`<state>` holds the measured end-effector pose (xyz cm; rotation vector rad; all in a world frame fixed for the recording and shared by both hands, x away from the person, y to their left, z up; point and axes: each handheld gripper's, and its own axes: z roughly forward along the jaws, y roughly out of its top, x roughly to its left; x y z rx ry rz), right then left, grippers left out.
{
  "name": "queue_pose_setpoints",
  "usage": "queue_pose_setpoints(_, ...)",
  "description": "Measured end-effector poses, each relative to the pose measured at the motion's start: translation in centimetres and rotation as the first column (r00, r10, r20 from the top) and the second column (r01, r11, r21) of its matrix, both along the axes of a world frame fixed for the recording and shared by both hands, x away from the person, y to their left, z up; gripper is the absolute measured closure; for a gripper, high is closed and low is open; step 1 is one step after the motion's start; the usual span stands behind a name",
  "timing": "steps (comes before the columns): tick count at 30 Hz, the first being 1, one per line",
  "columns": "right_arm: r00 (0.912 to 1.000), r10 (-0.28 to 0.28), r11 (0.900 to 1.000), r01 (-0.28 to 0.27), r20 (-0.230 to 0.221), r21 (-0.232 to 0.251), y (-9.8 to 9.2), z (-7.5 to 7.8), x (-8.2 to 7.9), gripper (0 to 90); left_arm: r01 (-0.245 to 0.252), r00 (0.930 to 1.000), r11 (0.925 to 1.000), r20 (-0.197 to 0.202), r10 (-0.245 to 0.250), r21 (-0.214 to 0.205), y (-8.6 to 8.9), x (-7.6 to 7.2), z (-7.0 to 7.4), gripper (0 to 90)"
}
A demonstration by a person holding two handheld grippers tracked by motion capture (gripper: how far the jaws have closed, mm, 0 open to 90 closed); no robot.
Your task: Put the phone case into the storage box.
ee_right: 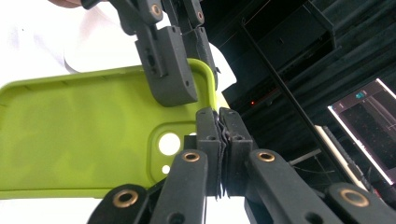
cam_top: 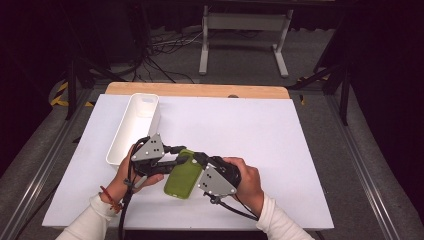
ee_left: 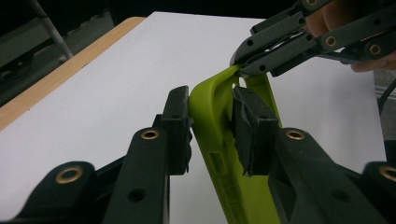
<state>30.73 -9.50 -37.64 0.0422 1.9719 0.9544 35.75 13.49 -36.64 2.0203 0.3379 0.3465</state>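
A lime-green phone case (cam_top: pixel 183 176) is held just above the white table cover, between both grippers. My left gripper (cam_top: pixel 181 160) comes in from the left; in the left gripper view its jaws (ee_left: pixel 212 116) clamp the case's curved side wall (ee_left: pixel 210 107) from both sides. My right gripper (cam_top: pixel 198 158) comes in from the right and pinches the case's rim at a corner (ee_left: pixel 240 67). In the right gripper view its jaws (ee_right: pixel 218 116) are pressed together on the rim beside the camera cut-out (ee_right: pixel 169 143), with the left gripper (ee_right: pixel 184 88) gripping the same edge.
A long white bin (cam_top: pixel 135 125) stands on the table's left, just behind my left hand. The white cover (cam_top: pixel 260 140) spreads to the right and far side, with a wooden strip (cam_top: pixel 200 90) along the back edge. A white stand (cam_top: pixel 245 22) is on the floor beyond.
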Motion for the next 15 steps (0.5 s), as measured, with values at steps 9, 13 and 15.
queue_pose_setpoints(9, 0.9994, -0.013, 0.9998, 0.013, 0.032, -0.014, 0.3, -0.07, -0.19, 86.3, -0.038, 0.9985, 0.9993, 0.039, 0.038, -0.005, 0.15, -0.47, 0.36, 77.5)
queue_pose_setpoints(13, 0.9997, -0.012, 0.9998, 0.011, 0.023, 0.014, 0.31, 0.06, -0.13, 84.6, -0.063, 0.9951, 0.998, 0.077, 0.062, 0.005, 0.21, -0.78, 0.44, 77.8)
queue_pose_setpoints(15, 1.0, -0.006, 0.9991, 0.006, 0.002, 0.043, 0.13, 0.23, -0.07, 83.6, -0.074, 0.9937, 0.9973, 0.085, 0.073, 0.003, 0.33, -0.8, 0.42, 77.8)
